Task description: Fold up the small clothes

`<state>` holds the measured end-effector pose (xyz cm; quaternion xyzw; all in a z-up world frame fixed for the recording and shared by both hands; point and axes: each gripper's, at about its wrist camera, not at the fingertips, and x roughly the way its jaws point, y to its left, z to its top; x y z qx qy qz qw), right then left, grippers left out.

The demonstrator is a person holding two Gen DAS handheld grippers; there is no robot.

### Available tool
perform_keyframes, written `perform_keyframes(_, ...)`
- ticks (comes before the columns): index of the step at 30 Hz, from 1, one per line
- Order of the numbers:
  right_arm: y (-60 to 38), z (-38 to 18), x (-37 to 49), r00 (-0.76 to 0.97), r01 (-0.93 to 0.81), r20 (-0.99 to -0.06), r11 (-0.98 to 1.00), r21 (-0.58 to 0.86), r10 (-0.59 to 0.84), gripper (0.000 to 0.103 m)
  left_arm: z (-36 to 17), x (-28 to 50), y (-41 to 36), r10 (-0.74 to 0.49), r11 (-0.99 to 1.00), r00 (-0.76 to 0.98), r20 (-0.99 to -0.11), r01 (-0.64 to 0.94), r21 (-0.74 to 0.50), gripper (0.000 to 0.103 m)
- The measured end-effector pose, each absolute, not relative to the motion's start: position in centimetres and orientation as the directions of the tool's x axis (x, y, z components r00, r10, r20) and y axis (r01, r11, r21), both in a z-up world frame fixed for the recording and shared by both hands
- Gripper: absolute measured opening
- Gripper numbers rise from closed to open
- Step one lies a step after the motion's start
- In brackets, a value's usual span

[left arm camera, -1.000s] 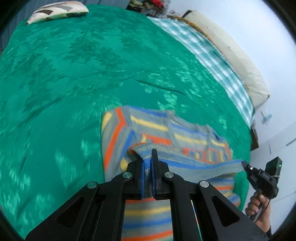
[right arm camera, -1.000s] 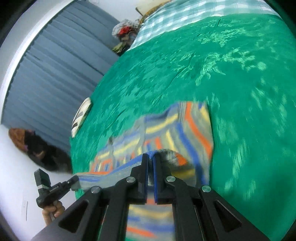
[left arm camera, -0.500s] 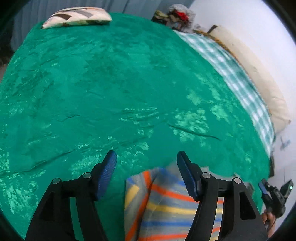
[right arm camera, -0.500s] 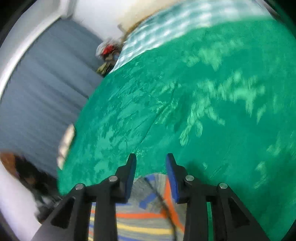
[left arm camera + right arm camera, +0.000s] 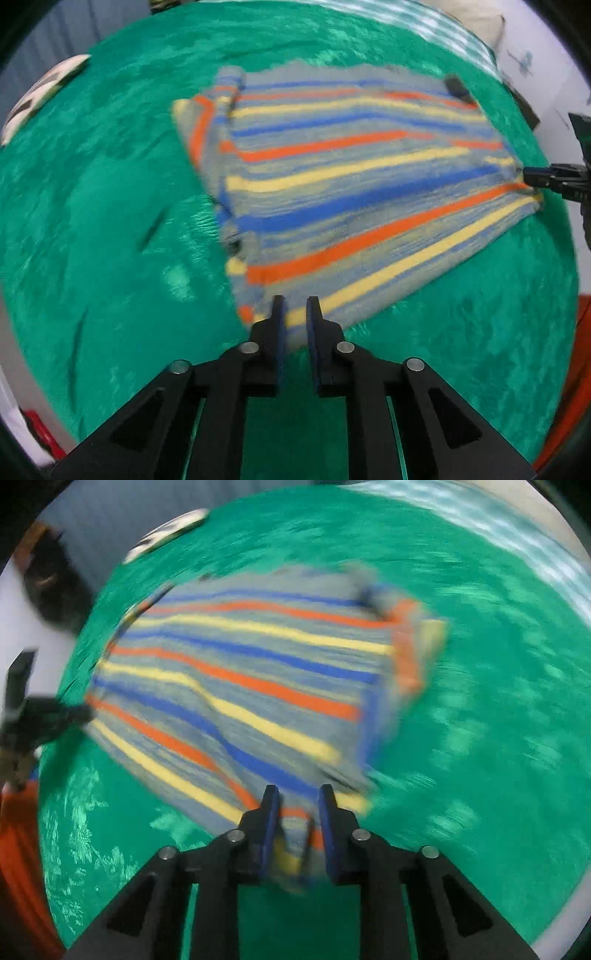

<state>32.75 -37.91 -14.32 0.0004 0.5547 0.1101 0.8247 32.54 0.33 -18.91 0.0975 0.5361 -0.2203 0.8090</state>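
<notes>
garment: 1 striped knit top (image 5: pixel 354 184), grey w/ blue, orange, yellow bands; lies spread on green bedspread (image 5: pixel 92 229), center of both frames; a narrow folded strip along its left edge in left wrist view. Motion blur, detail soft.
left gripper (image 5: pixel 295 310): fingers a small way apart, not clamped; tips at the top's near hem, lower center of frame; cloth shows in the gap.
right gripper (image 5: pixel 294 801): fingers apart, a bunched bit of hem sits between them, lower center; can't tell if pads touch it.
other-view check: right gripper also seen at right edge of left wrist frame, at the top's corner.
count: 1 top, 2 grippers, 1 patterned pillow (image 5: pixel 37 92) upper left.
</notes>
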Motion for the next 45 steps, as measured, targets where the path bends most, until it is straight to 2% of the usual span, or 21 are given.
perform_keyframes(1,-38.5,-12.8,32.8,0.408,-0.175,-0.895,0.978,0.116,0.179,0.025,-18.0,32.2,0.6,-0.273,0.886,0.357,-0.893,0.454,-0.09,0.026)
perform_keyframes(2,-38.8,-12.0,33.3,0.44,-0.168,-0.881,0.98,0.107,0.172,0.027,-17.5,31.9,0.6,-0.287,0.89,0.377,-0.88,0.446,-0.1,0.039)
perform_keyframes(3,-39.0,-11.4,33.9,0.472,-0.158,-0.867,0.983,0.095,0.16,0.035,-16.9,31.8,0.8,-0.308,0.897,0.402,-0.863,0.426,-0.121,0.046)
perform_keyframes(5,-38.8,-11.0,37.0,0.527,-0.146,-0.841,0.988,0.054,0.124,0.047,-16.7,31.5,0.9,-0.327,0.907,0.415,-0.849,0.391,-0.158,0.046)
perform_keyframes(8,-38.5,-12.1,43.4,0.552,-0.082,-0.833,0.997,0.002,0.047,0.046,-16.8,30.5,1.2,-0.333,0.913,0.417,-0.846,0.367,-0.179,0.047)
perform_keyframes(11,-39.9,-14.5,47.6,0.504,-0.014,-0.863,0.999,0.033,0.035,0.004,-17.2,29.3,2.0,-0.309,0.923,0.433,-0.847,0.35,-0.158,0.049)
perform_keyframes(13,-41.0,-14.3,48.8,0.559,0.05,-0.829,0.997,0.053,0.017,0.004,-17.4,28.9,2.1,-0.307,0.927,0.442,-0.843,0.339,-0.16,0.053)
perform_keyframes(14,-41.3,-14.2,49.1,0.574,0.063,-0.819,0.996,0.058,0.012,0.004,-17.4,29.1,1.9,-0.302,0.929,0.445,-0.843,0.336,-0.155,0.056)
perform_keyframes(16,-41.5,-14.6,49.2,0.551,0.102,-0.834,0.994,0.029,-0.032,0.019,-17.9,29.3,2.1,-0.293,0.931,0.448,-0.845,0.337,-0.144,0.058)
perform_keyframes(17,-41.5,-14.7,49.0,0.532,0.117,-0.845,0.993,0.005,-0.058,0.033,-18.1,29.6,2.2,-0.287,0.934,0.451,-0.845,0.328,-0.142,0.059)
perform_keyframes(22,-39.2,-10.7,42.3,0.604,-0.02,-0.796,0.999,0.028,0.035,0.033,-18.3,31.4,3.1,-0.305,0.947,0.492,-0.815,0.246,-0.206,0.064)
perform_keyframes(25,-36.2,-10.5,36.3,0.535,-0.242,-0.791,0.951,0.194,0.298,0.031,-19.1,32.4,2.0,-0.285,0.952,0.492,-0.823,0.245,-0.184,0.069)
perform_keyframes(26,-35.1,-11.4,34.8,0.49,-0.287,-0.811,0.938,0.197,0.32,0.029,-19.8,32.7,1.5,-0.251,0.959,0.485,-0.838,0.244,-0.146,0.069)
perform_keyframes(28,-34.2,-14.5,32.8,0.419,-0.282,-0.879,0.953,0.111,0.226,0.029,-21.6,33.1,1.3,-0.115,0.98,0.466,-0.878,0.196,-0.024,0.069)
perform_keyframes(29,-34.5,-16.2,32.1,0.38,-0.248,-0.91,0.966,0.071,0.165,0.027,-21.9,32.9,1.7,-0.097,0.984,0.467,-0.879,0.18,-0.013,0.071)
perform_keyframes(32,-37.0,-16.7,29.0,0.427,-0.147,-0.89,0.984,0.103,0.157,0.016,-21.5,31.6,3.8,-0.065,0.994,0.479,-0.876,0.113,-0.012,0.079)
perform_keyframes(35,-38.1,-15.7,27.3,0.449,-0.036,-0.891,0.998,0.058,0.068,0.022,-20.8,29.6,4.3,-0.067,0.996,0.481,-0.874,0.09,-0.026,0.078)
perform_keyframes(37,-38.0,-14.6,25.7,0.523,-0.004,-0.85,0.997,0.076,0.067,0.026,-20.1,27.9,3.3,-0.098,0.993,0.492,-0.865,0.107,-0.052,0.078)
perform_keyframes(39,-37.7,-13.7,23.9,0.608,0.018,-0.79,0.994,0.112,0.078,0.045,-19.4,26.1,1.8,-0.146,0.986,0.512,-0.847,0.141,-0.085,0.086)
perform_keyframes(42,-37.4,-13.5,22.0,0.695,0.057,-0.713,0.981,0.184,0.094,0.046,-19.1,23.9,-0.8,-0.196,0.975,0.547,-0.814,0.197,-0.103,0.091)
perform_keyframes(45,-37.3,-14.4,21.8,0.679,0.086,-0.728,0.975,0.206,0.094,0.046,-20.2,23.1,-2.8,-0.21,0.965,0.543,-0.813,0.248,-0.084,0.091)
